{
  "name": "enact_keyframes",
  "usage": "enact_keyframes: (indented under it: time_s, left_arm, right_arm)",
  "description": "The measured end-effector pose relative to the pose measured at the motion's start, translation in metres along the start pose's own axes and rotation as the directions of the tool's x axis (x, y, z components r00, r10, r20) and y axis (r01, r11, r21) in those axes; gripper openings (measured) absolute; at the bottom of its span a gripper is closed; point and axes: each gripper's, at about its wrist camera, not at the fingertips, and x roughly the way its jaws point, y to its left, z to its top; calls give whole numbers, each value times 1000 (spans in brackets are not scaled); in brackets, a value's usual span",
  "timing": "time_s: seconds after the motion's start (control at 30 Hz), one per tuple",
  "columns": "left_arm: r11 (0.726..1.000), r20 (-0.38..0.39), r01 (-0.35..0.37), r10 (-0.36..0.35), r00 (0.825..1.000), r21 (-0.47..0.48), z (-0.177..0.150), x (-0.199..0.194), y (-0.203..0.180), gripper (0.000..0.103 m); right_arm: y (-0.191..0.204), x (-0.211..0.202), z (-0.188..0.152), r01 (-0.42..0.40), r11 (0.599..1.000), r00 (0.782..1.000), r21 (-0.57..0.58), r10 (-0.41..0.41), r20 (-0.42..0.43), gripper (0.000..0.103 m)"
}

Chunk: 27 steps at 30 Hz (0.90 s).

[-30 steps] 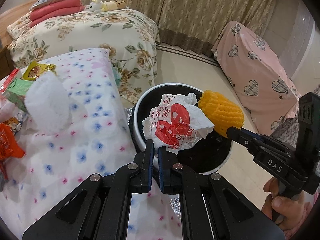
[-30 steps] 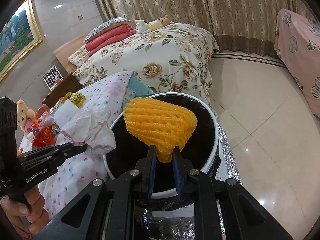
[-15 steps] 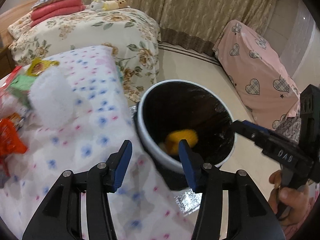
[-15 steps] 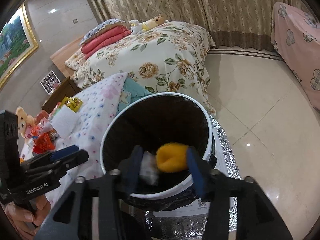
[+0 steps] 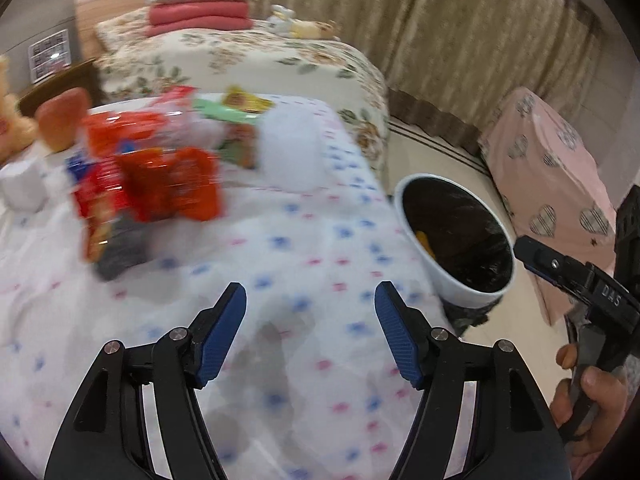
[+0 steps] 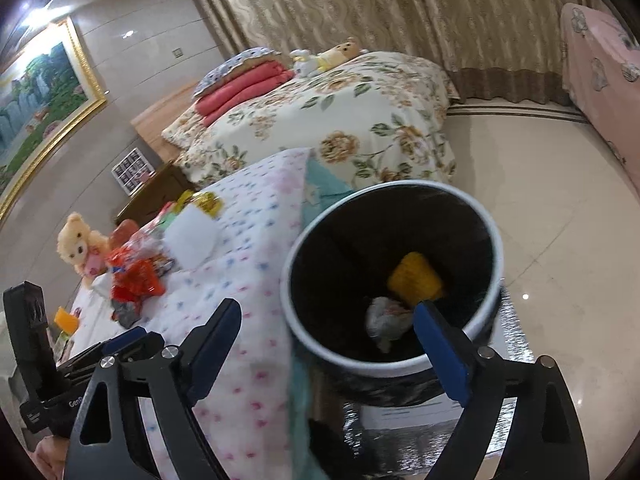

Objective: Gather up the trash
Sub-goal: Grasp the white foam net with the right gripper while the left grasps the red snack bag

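A white trash bin (image 6: 486, 318) with a black liner stands on the floor beside the table; it also shows in the left wrist view (image 5: 460, 286). Inside lie a yellow foam net (image 6: 416, 278) and a crumpled white bag (image 6: 386, 320). My left gripper (image 5: 310, 330) is open and empty over the flowered tablecloth (image 5: 280, 248). My right gripper (image 6: 328, 340) is open and empty above the bin's near rim. Red snack wrappers (image 5: 160, 184) and a white foam piece (image 5: 292, 156) lie on the table, blurred.
A bed with a floral cover (image 6: 360, 120) stands behind the table. A pink heart-patterned cover (image 5: 552, 184) drapes furniture to the right. A plush bear (image 6: 80, 244) sits at the table's far end. Shiny tiled floor (image 6: 560, 220) surrounds the bin.
Both grippers opened and dropped the white bag and the yellow foam net into the bin. My left gripper has swung left over the table, toward the wrappers.
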Motion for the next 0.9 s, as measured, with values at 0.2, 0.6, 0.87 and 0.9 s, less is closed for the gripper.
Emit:
enact_keyframes:
  time_s: [0.2,0.6,0.87,0.9]
  left_arm:
    - [994,23,-55,58,998,-91,-12,-21,42,70]
    - [973,27,-128,136,990,-193,-18,-35,92,70]
    - [957,3,-188,193,981,-221,-14,-28,114,70]
    - [955,2,-197,203,979,-223,-13,-27,117,70]
  right_arm:
    - [38,13,-8,-45,997,999,-58,43,-30,90]
    - [102,42,-18,-93,981,994,-167,82,-74,91]
    - [128,66,-15,-100,968,992,-229,80,-98,93]
    - [129,68,-14,-102,967,992,-235,81,-99,93]
